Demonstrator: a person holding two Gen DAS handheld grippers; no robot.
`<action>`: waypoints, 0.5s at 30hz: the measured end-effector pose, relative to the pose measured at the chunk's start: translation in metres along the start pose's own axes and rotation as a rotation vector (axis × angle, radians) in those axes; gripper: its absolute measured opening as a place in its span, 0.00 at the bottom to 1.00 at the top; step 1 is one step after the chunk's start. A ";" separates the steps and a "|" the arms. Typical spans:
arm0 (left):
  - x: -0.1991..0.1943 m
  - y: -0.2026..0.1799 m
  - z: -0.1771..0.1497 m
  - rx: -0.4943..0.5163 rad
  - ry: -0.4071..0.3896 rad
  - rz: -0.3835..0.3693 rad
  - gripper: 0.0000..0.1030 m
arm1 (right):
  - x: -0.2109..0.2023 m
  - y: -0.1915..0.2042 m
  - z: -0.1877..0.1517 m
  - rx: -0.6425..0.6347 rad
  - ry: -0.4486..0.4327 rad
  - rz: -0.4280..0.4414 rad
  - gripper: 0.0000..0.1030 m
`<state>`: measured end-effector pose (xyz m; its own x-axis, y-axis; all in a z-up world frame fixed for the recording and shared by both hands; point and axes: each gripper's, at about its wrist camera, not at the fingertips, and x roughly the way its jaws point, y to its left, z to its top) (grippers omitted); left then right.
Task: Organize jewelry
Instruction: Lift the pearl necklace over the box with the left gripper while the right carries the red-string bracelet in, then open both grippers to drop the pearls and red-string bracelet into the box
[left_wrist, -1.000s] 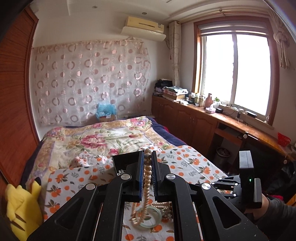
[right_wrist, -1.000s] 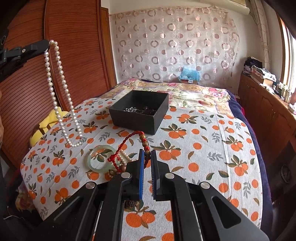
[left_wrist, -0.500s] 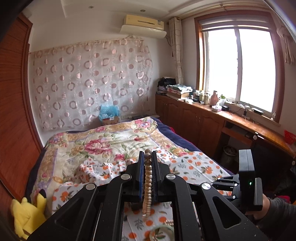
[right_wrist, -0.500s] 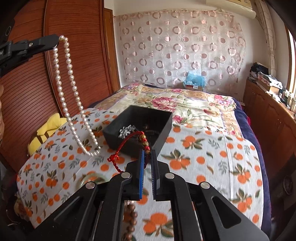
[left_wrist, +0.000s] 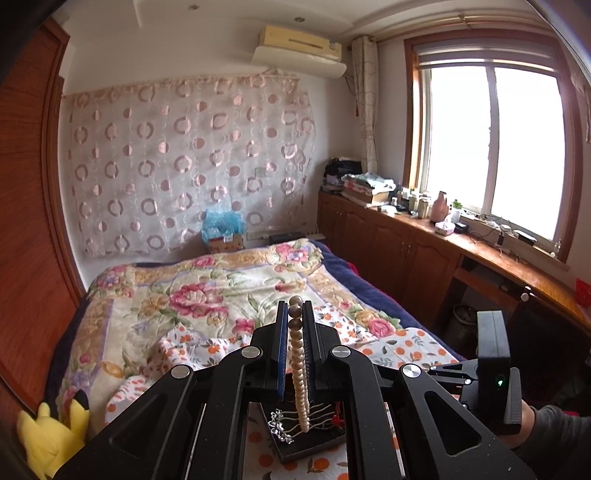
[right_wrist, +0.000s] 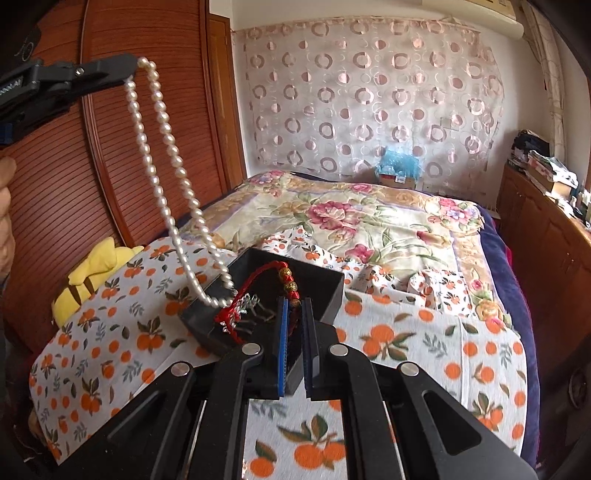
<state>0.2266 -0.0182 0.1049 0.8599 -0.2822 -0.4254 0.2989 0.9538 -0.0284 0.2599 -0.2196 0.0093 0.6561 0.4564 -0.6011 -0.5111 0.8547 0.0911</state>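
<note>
My left gripper (left_wrist: 294, 314) is shut on a white pearl necklace (left_wrist: 298, 373), which hangs down between the fingers above the black jewelry box (left_wrist: 314, 443). In the right wrist view the left gripper (right_wrist: 129, 68) holds the pearl necklace (right_wrist: 170, 184) high at upper left, and the loop's low end reaches the near-left rim of the box (right_wrist: 207, 325). My right gripper (right_wrist: 294, 306) is shut on a red cord bracelet (right_wrist: 286, 278) with gold beads, held over the box. A silver chain (right_wrist: 245, 308) lies inside the box.
The box sits on an orange-print cloth (right_wrist: 424, 350) spread over a floral bed quilt (right_wrist: 369, 221). A yellow plush toy (right_wrist: 92, 273) lies at the bed's left edge by the wooden wardrobe (right_wrist: 74, 166). Wooden cabinets (left_wrist: 406, 251) run under the window on the right.
Both grippers have risen and moved forward over the black box, each still holding its piece. The pearl loop's low end has swung from beside the box to its rim.
</note>
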 end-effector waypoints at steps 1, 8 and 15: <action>0.004 0.000 -0.003 -0.001 0.007 0.001 0.07 | 0.003 -0.001 0.001 0.001 0.000 0.001 0.08; 0.038 0.009 -0.024 -0.011 0.072 0.006 0.07 | 0.031 -0.001 0.001 -0.015 0.033 0.017 0.08; 0.065 0.013 -0.037 -0.015 0.124 -0.003 0.07 | 0.058 0.005 -0.009 -0.040 0.106 0.048 0.09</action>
<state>0.2712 -0.0208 0.0436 0.8009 -0.2715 -0.5337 0.2947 0.9546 -0.0434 0.2898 -0.1909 -0.0323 0.5690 0.4659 -0.6776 -0.5635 0.8210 0.0913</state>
